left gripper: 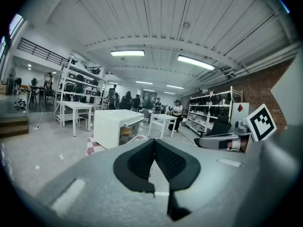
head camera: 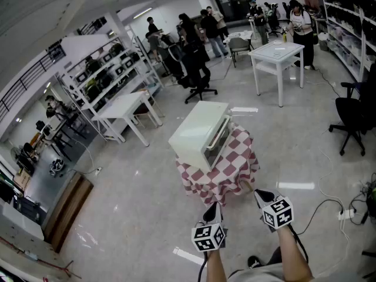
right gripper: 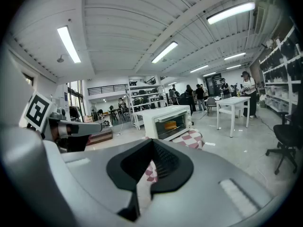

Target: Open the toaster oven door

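Observation:
A white toaster oven (head camera: 197,135) stands with its door closed on a small table draped in a red-and-white checked cloth (head camera: 235,169). Its glass door (right gripper: 171,125) shows something orange inside in the right gripper view. The oven (left gripper: 113,126) also shows in the left gripper view, from its side. My left gripper (head camera: 212,211) and right gripper (head camera: 262,196) hover side by side in front of the table, a short way from the oven and touching nothing. Each has its jaws shut and empty, left gripper (left gripper: 154,142) and right gripper (right gripper: 152,142) alike.
White tables (head camera: 276,54) (head camera: 124,107), a shelving rack (head camera: 111,69) and wall shelves (head camera: 352,22) stand around. Black office chairs (head camera: 352,119) (head camera: 197,78) and several people are at the back. A cable (head camera: 329,207) lies on the floor at right, a wooden crate (head camera: 67,207) at left.

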`<state>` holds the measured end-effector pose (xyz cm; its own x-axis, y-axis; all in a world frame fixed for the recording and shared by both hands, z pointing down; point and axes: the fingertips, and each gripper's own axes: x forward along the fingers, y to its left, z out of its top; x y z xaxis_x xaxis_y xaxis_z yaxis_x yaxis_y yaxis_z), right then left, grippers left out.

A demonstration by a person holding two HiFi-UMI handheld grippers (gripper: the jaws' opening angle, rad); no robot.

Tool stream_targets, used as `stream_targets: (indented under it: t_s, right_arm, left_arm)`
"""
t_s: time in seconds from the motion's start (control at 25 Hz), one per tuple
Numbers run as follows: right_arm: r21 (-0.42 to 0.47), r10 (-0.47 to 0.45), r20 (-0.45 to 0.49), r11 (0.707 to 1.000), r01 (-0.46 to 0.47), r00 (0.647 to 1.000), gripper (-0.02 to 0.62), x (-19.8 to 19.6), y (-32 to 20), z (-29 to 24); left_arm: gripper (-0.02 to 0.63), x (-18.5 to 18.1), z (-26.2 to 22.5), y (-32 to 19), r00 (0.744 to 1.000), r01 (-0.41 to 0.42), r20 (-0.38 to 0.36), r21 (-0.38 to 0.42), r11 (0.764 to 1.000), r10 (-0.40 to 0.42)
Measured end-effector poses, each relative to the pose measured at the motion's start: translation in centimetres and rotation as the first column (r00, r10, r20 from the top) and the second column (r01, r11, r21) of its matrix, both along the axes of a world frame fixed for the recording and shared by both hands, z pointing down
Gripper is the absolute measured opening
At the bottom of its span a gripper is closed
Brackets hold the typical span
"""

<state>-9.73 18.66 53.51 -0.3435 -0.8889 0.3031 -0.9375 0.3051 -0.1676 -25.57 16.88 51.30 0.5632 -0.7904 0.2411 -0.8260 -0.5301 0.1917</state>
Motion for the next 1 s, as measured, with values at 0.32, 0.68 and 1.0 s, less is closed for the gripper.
stream_targets:
  t_s: [0.32,0.68,1.0]
  right_arm:
    - [0.022,0.008,-0.024,1.000,-0.007,1.000,0.002,-0.3,-0.1,-1.0]
    - [0.039,-0.021,0.046,0.999,0.019,0.999,0.002,0.4,-1.1,-1.2]
    - [0.041,-0.073,0.035,0.997,0.071,0.997,0.002,1.3,-5.5,-1.3]
  left_arm:
    - [0.006,-0.4,-1.8,-0.2,1.000,-0.007,0.000,0.042,0.999,0.007]
    - [0.006,1.1,-2.0,-1.6,1.000,-0.019,-0.023,0.043,0.999,0.020]
    - [0.006,2.4,-2.5,-5.5,1.000,0.008,0.020,0.048,0.999,-0.009]
